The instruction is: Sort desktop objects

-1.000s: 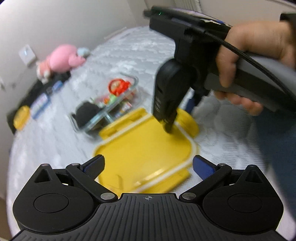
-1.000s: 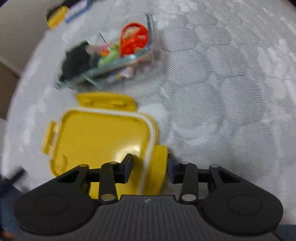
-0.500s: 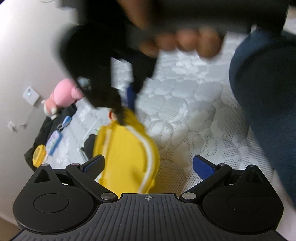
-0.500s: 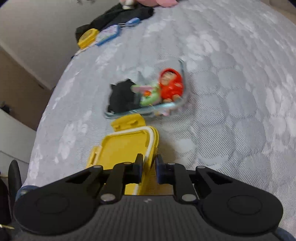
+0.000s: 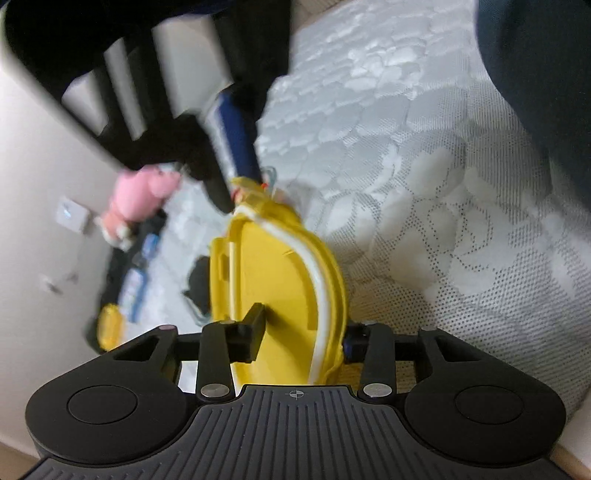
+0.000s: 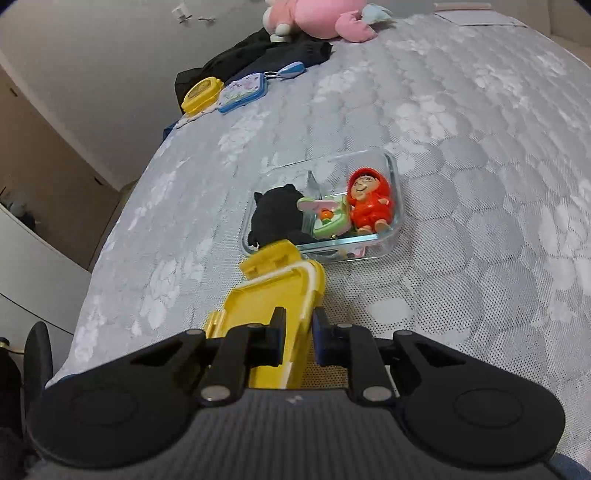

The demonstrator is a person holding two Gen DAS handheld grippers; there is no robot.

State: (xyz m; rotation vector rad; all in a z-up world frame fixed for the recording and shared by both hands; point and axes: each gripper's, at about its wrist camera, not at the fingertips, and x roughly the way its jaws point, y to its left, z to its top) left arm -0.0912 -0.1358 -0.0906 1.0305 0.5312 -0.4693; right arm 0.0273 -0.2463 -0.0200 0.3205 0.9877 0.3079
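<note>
While the quilted grey mattress (image 6: 461, 184) fills both views, a clear glass container (image 6: 394, 218) sits on it, holding a black plush (image 6: 275, 218), a red-hooded figurine (image 6: 369, 206) and a small green toy (image 6: 330, 221). Nearer the cameras, the yellow lid (image 5: 280, 280) is lifted off the bedding and tilted on edge, its white seal showing. The right gripper (image 6: 298, 332) is clamped on the lid's rim, one finger on each face. The left gripper (image 5: 304, 332) is closing its jaws around the opposite end of the same lid; the lid's edge lies between the fingers and both pads look to be touching it. Far back by the wall lie a pink plush (image 6: 314, 14), dark clothing (image 6: 258, 51), a small yellow case (image 6: 201, 94) and a blue-edged pouch (image 6: 242, 92).
</note>
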